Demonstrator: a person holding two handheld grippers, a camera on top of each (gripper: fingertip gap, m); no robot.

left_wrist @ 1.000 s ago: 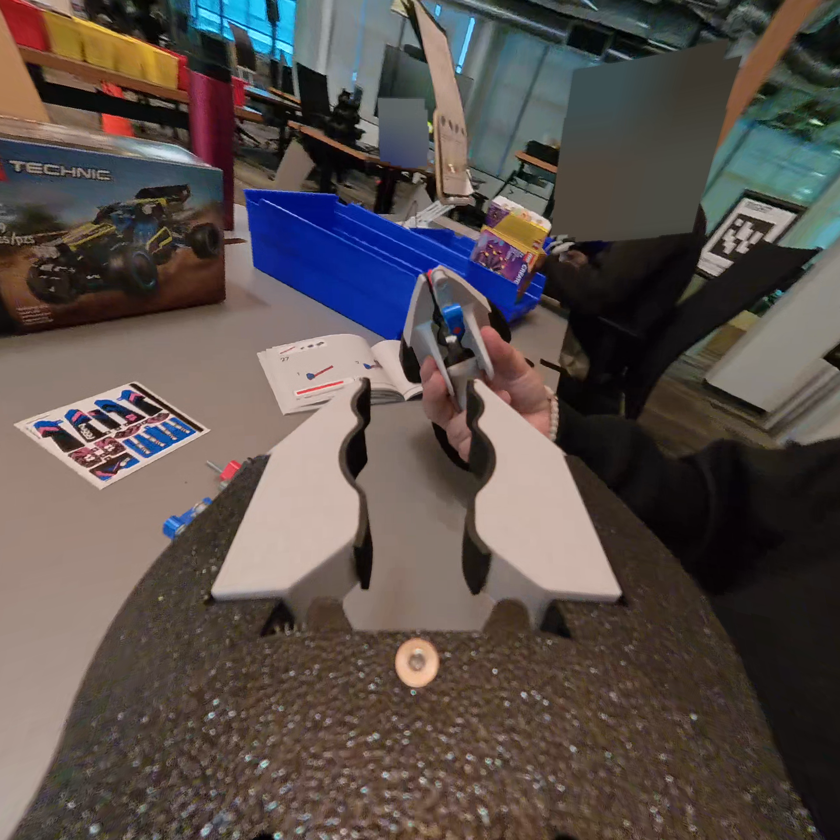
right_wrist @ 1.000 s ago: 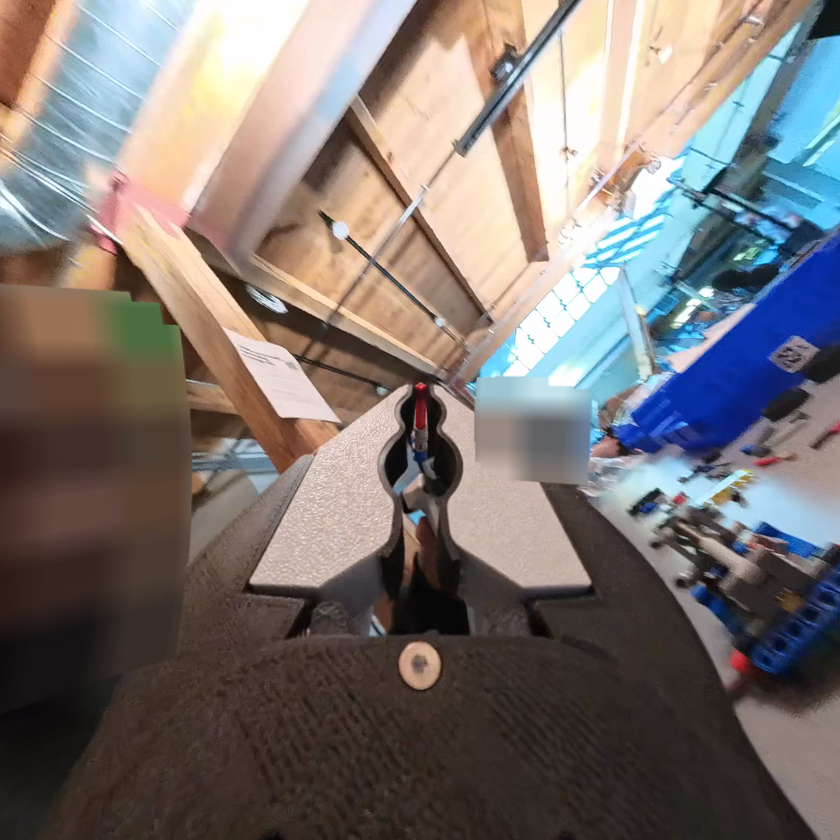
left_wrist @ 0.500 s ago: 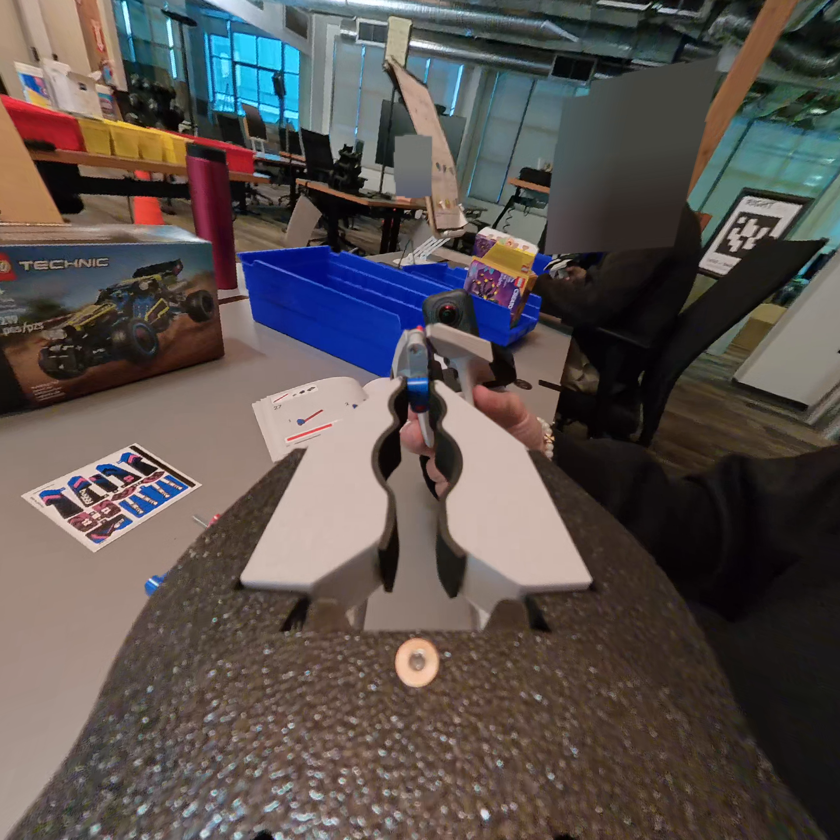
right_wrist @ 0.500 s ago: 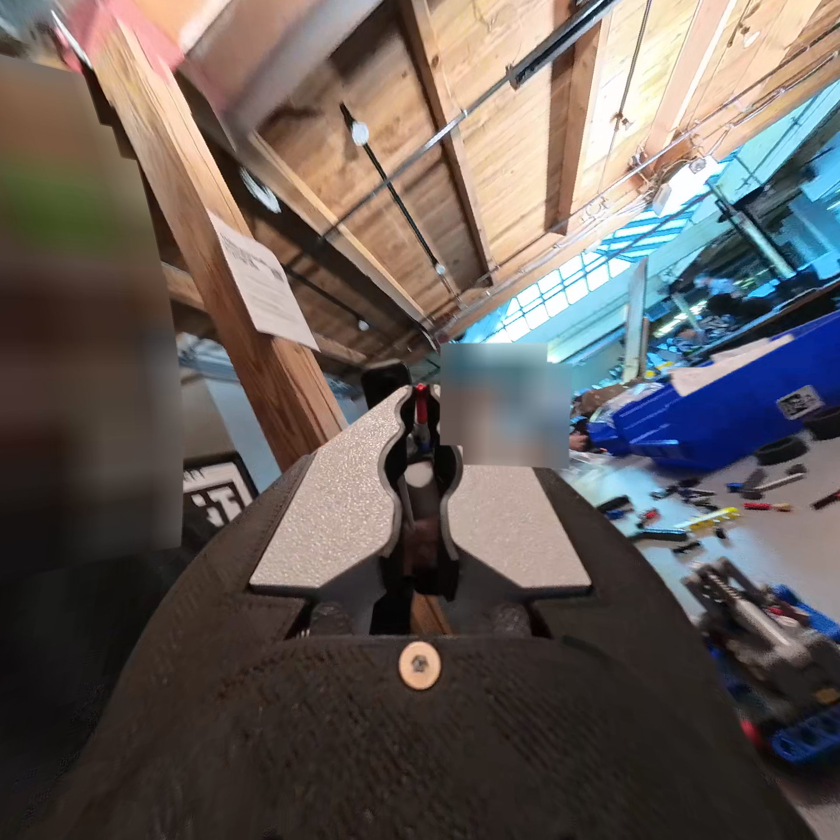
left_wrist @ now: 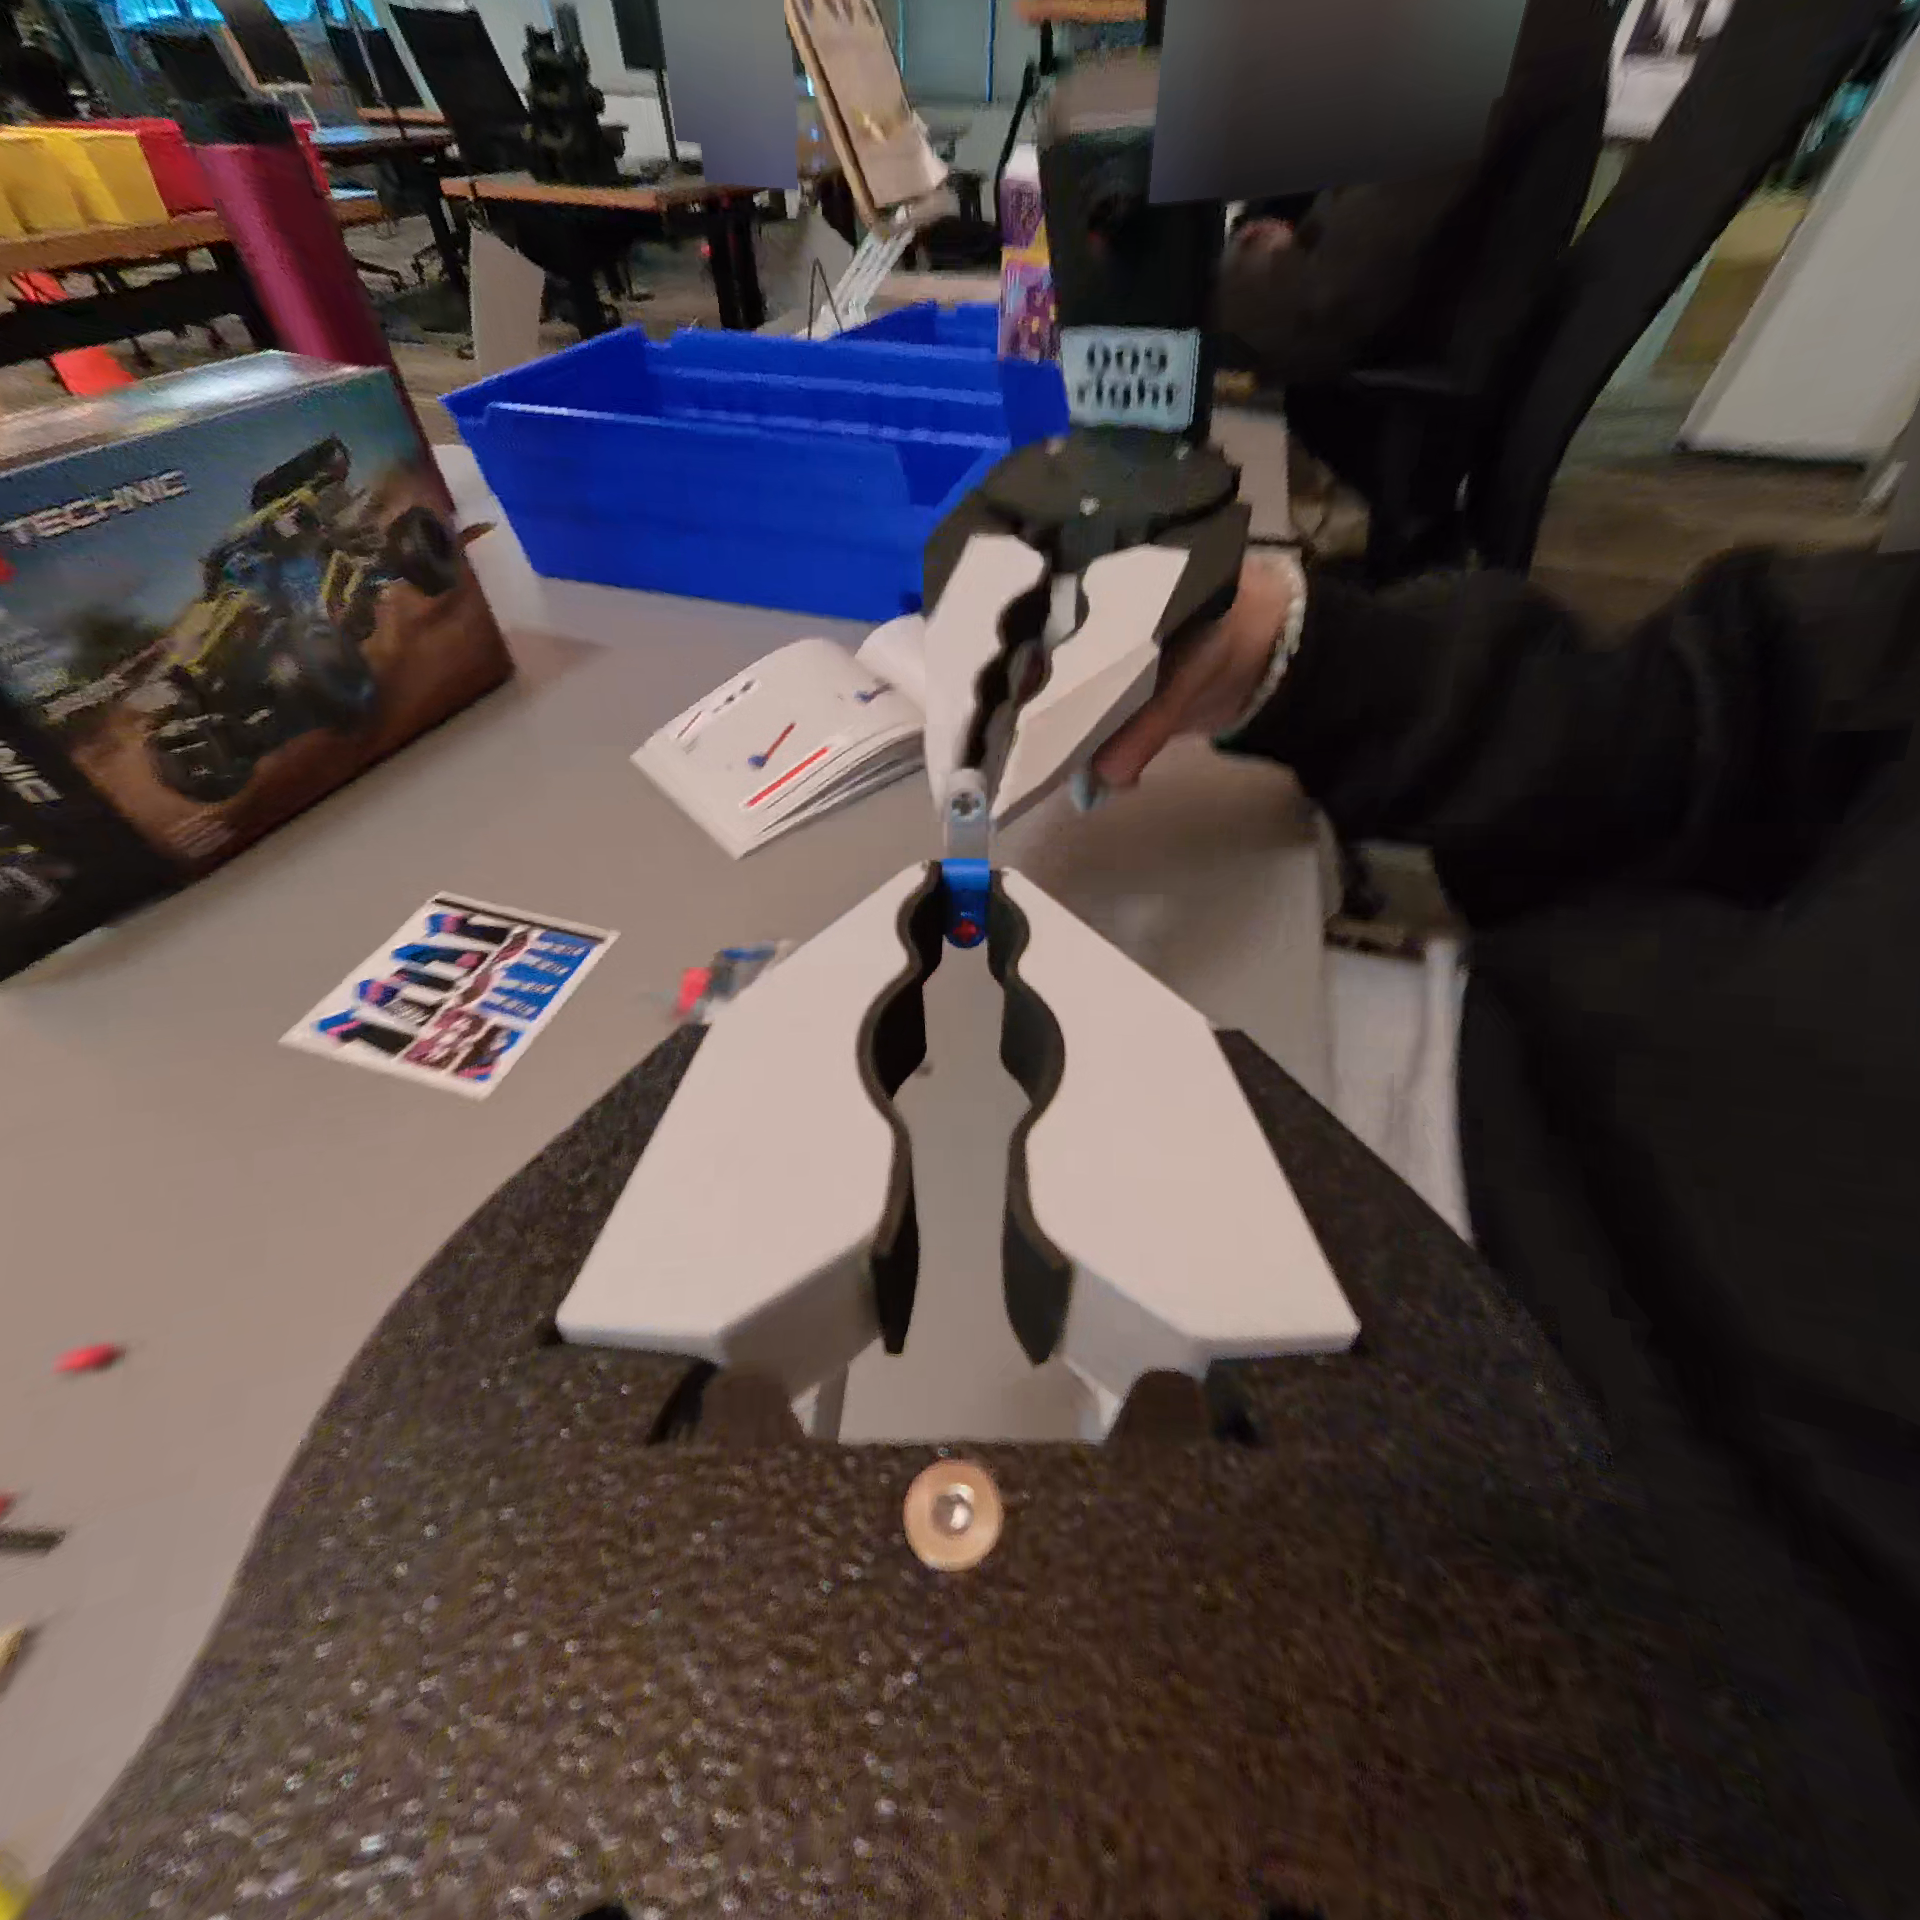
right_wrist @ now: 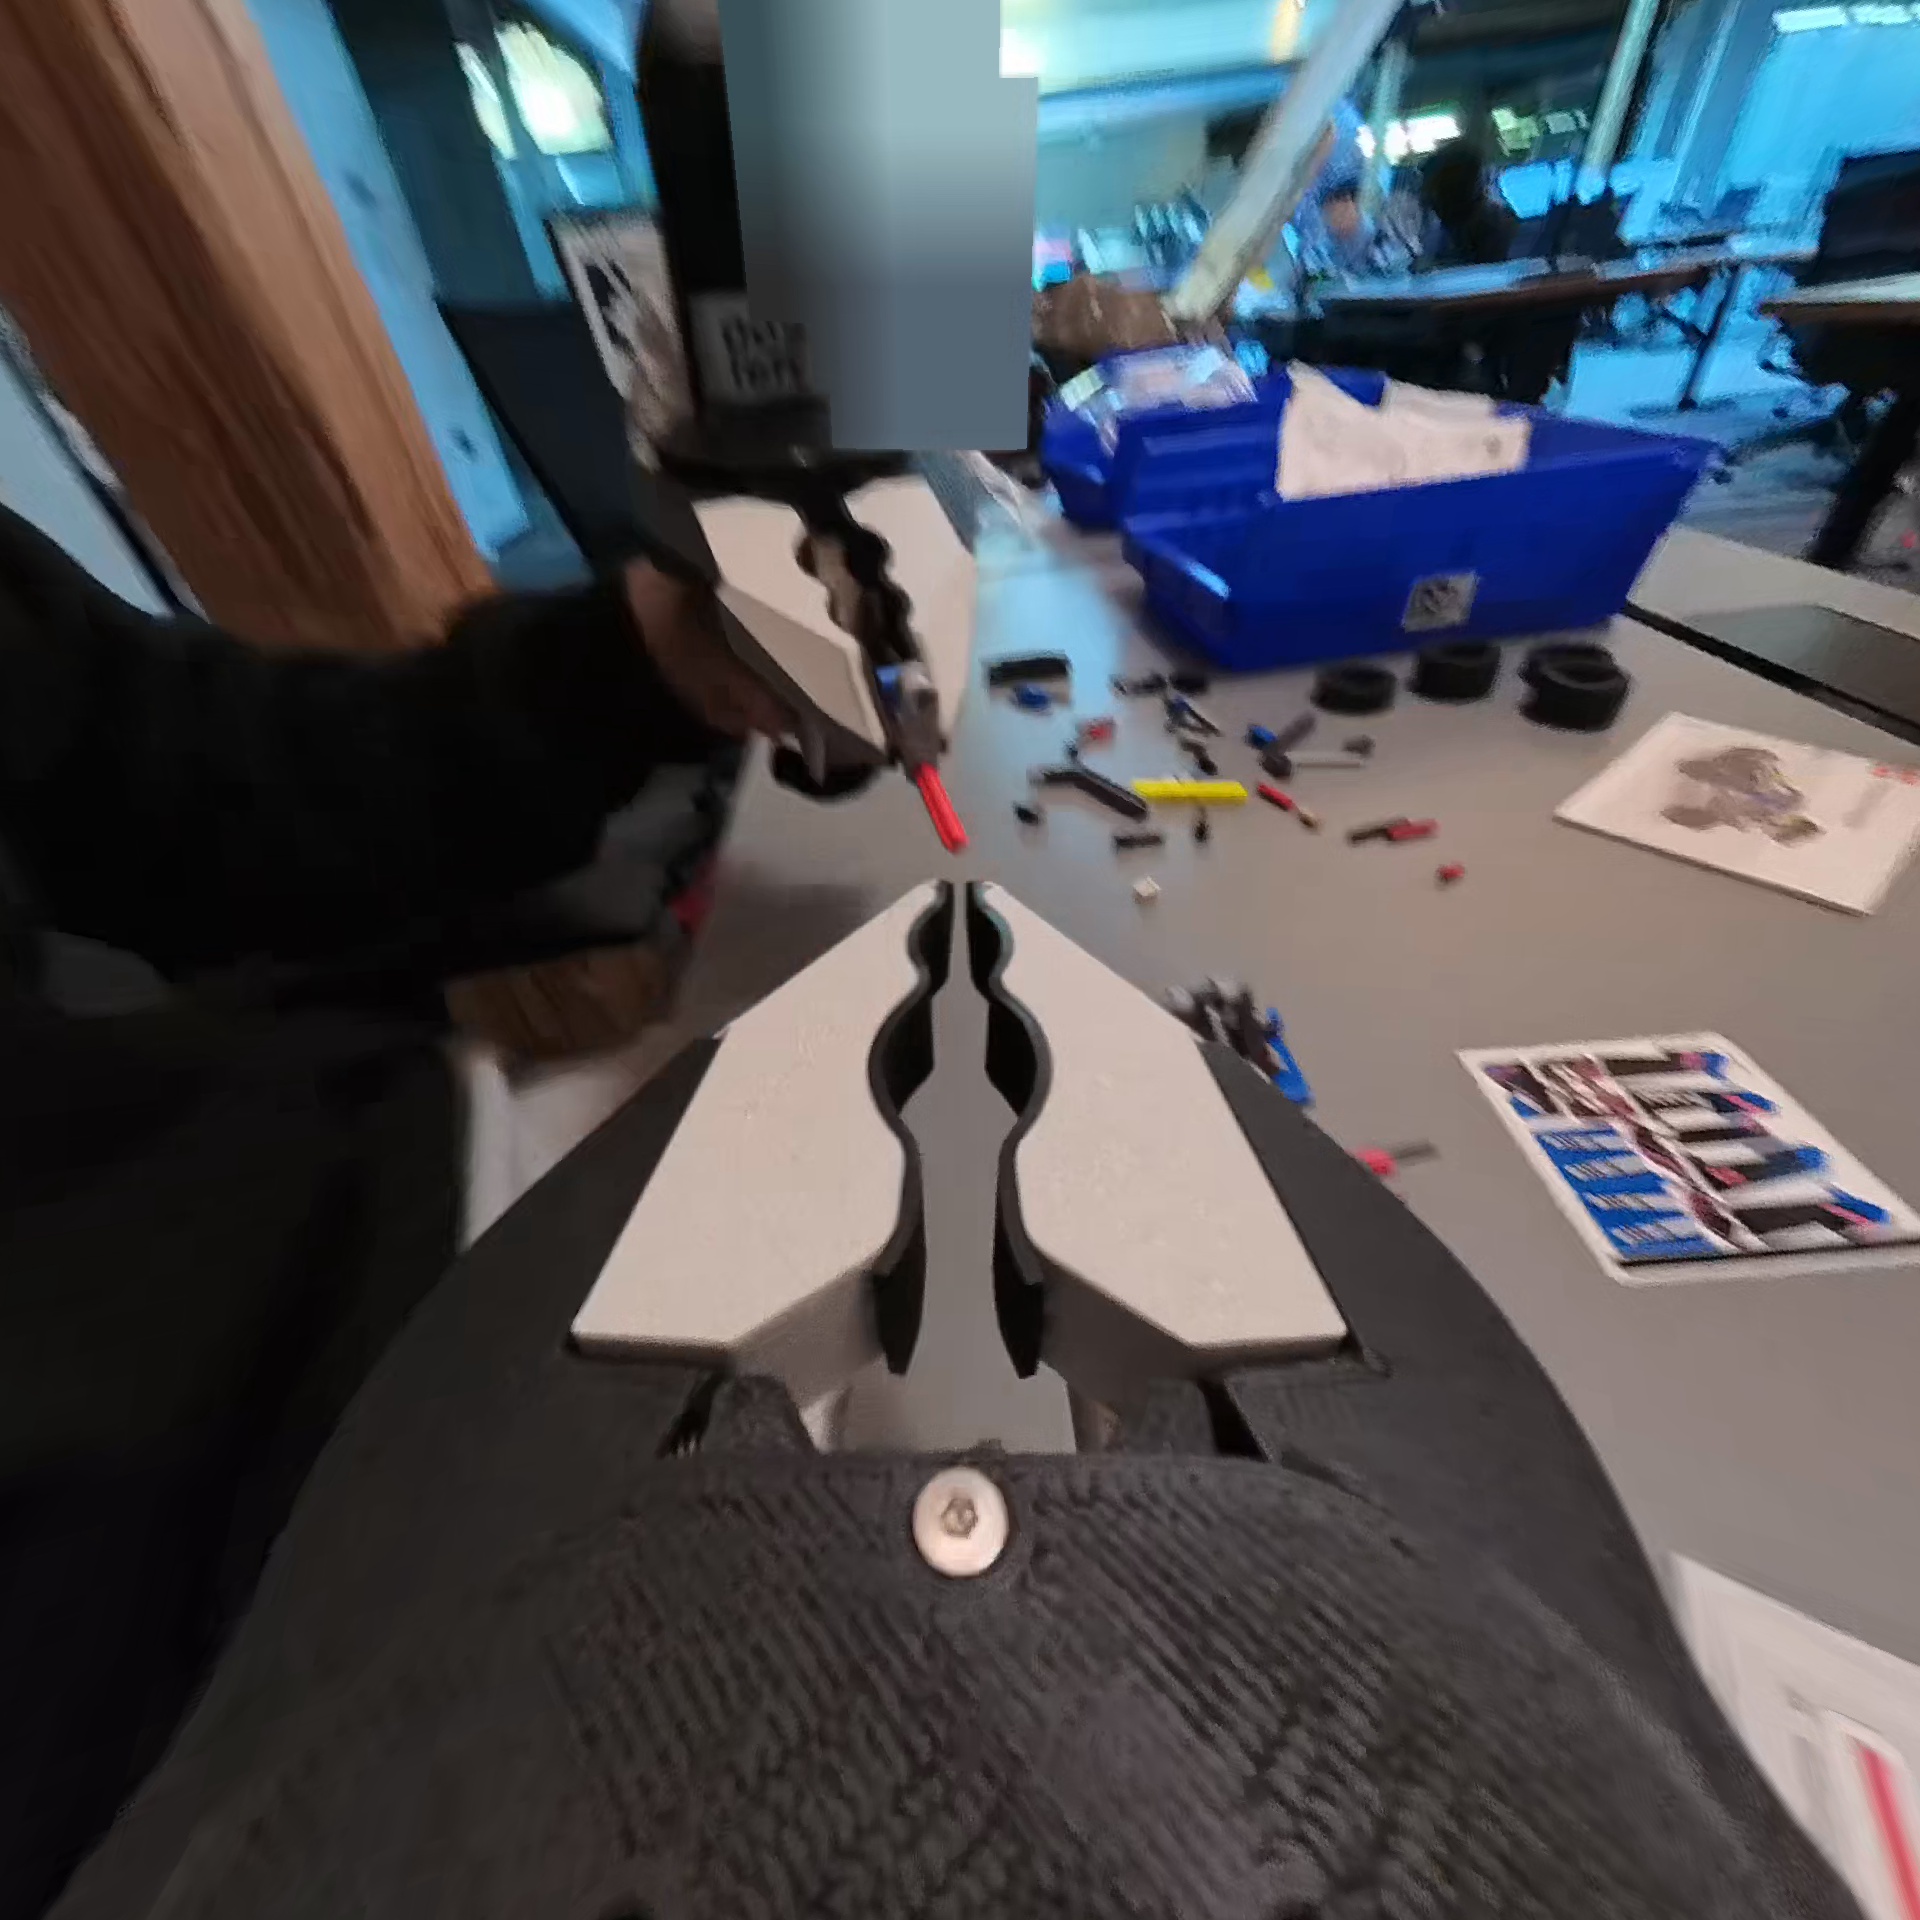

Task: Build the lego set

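My left gripper [left_wrist: 964,891] is shut on a small lego assembly: a blue connector [left_wrist: 964,906] sits between the pads and a grey link [left_wrist: 971,816] sticks out in front. In the right wrist view the left gripper [right_wrist: 902,717] holds this assembly above the table, with a red axle [right_wrist: 938,805] pointing at my right gripper [right_wrist: 958,891]. My right gripper's fingers stand almost together with nothing between them, just short of the axle's tip. In the left wrist view the right gripper [left_wrist: 982,764] hangs tip-down just beyond the grey link.
Blue bins [left_wrist: 727,488] and the set's box [left_wrist: 208,623] stand at the back of the grey table [left_wrist: 260,1195]. An open booklet [left_wrist: 790,748] and a sticker sheet [left_wrist: 452,992] lie on it. Loose parts, a yellow beam [right_wrist: 1190,790] and black tyres [right_wrist: 1455,675] lie to the right. The grippers are tip to tip, or close to it.
The right gripper held the assembly up by its red axle. My left gripper was open and has shut on the blue end. The right gripper has let go and both have come down towards the table.
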